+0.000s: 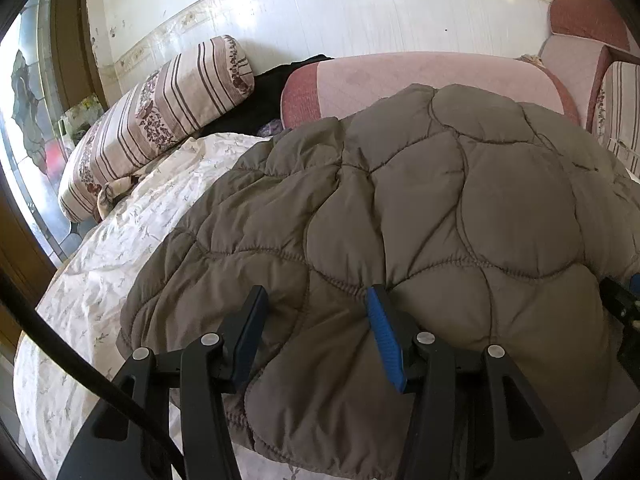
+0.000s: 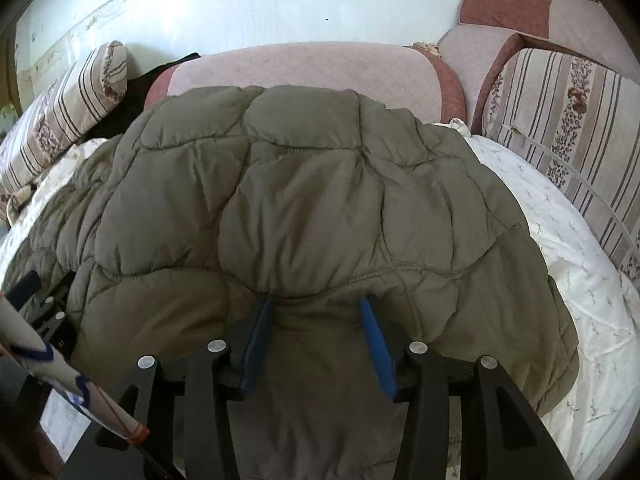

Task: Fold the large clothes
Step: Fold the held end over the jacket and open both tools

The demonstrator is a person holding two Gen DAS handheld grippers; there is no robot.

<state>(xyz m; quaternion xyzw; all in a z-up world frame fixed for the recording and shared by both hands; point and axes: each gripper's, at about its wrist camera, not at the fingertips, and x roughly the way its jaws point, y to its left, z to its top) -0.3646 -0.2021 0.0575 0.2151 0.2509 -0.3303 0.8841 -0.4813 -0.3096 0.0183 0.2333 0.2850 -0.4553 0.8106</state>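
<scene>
An olive-brown quilted puffer jacket (image 1: 440, 200) (image 2: 312, 200) lies spread over a white flowered sheet (image 1: 120, 248) (image 2: 560, 240). My left gripper (image 1: 316, 292) is at the jacket's near edge, jaws apart, with slack padded fabric between the fingers. My right gripper (image 2: 316, 300) stands the same way further right on that edge, its blue pads (image 2: 376, 336) beside a loose fold and tucked under a puff. Each gripper shows at the edge of the other's view: right gripper (image 1: 624, 308), left gripper (image 2: 36, 292).
A pink padded cushion (image 1: 420, 80) (image 2: 304, 72) lies behind the jacket against the white wall. Striped flowered bolsters sit at the left (image 1: 160, 120) and right (image 2: 568, 132). Something black (image 1: 256, 100) lies between bolster and cushion. A white sleeve (image 2: 40, 356) crosses the lower left.
</scene>
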